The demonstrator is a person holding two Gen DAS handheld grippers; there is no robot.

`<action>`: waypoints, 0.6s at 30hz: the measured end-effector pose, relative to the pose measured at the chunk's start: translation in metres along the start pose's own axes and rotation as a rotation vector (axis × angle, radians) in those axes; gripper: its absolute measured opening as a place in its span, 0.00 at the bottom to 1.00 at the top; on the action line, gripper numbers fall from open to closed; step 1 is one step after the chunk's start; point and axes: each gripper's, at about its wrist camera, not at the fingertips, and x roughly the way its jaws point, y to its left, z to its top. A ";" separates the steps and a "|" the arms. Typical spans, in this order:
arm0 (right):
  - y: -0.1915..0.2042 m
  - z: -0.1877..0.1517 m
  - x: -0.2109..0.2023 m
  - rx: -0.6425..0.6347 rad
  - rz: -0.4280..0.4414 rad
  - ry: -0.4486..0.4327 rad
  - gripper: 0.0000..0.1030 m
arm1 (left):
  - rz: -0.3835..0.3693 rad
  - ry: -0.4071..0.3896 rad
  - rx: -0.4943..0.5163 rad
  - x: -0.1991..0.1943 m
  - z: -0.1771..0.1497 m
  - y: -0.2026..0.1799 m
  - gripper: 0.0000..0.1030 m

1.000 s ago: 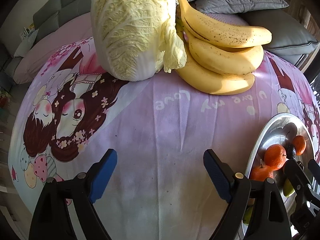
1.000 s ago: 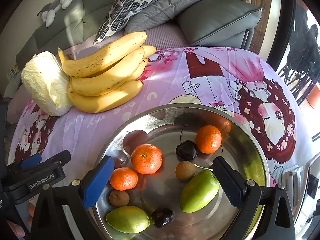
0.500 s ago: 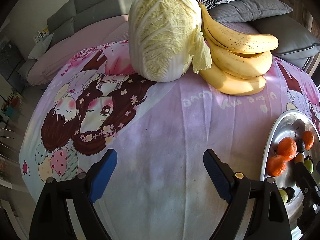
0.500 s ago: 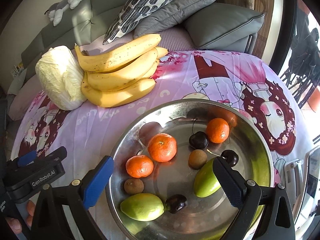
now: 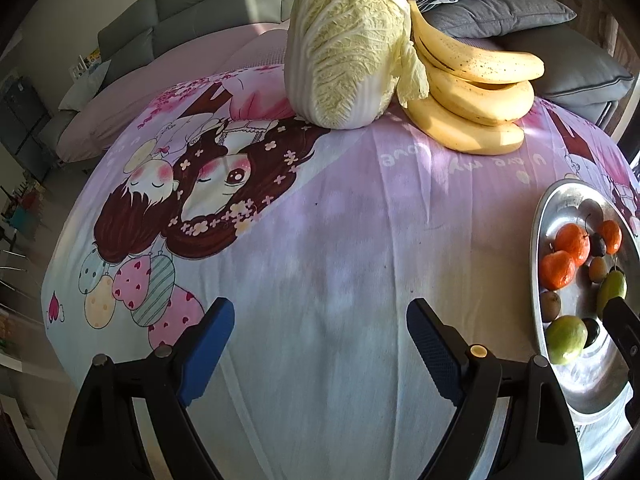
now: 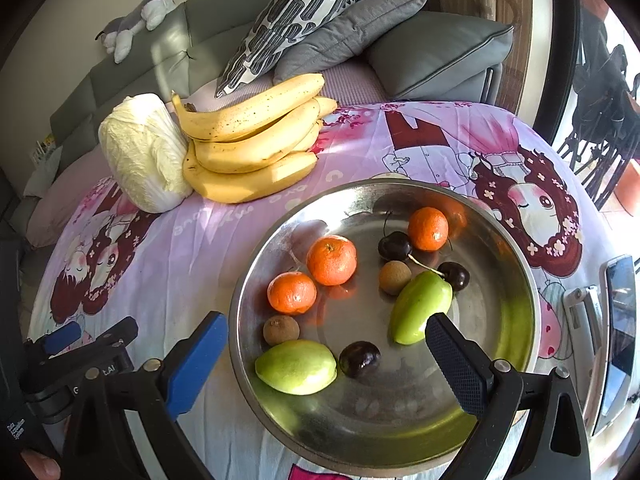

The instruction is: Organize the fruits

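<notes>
Where the tablecloth [image 5: 360,240] meets the bananas [image 5: 472,92], "love" is legible.

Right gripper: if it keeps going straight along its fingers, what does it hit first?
Probably the metal bowl. The right gripper is open and empty, angled down over it, with the dark cherry nearest between its fingers, beside a green fruit. Depth is unclear, so cherry or bowl floor.

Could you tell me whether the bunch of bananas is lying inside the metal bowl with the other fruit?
No, the bananas lie on the tablecloth beside the cabbage, apart from the metal bowl.
</notes>
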 end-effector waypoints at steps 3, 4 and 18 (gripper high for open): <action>-0.001 -0.009 -0.004 -0.001 -0.008 0.004 0.98 | -0.013 0.002 0.014 -0.004 -0.010 0.000 0.86; -0.002 -0.011 -0.005 -0.003 -0.011 0.005 0.98 | -0.020 0.003 0.018 -0.005 -0.013 0.000 0.86; -0.001 -0.032 -0.016 -0.036 -0.055 0.014 0.98 | -0.063 0.035 0.029 -0.012 -0.031 0.006 0.86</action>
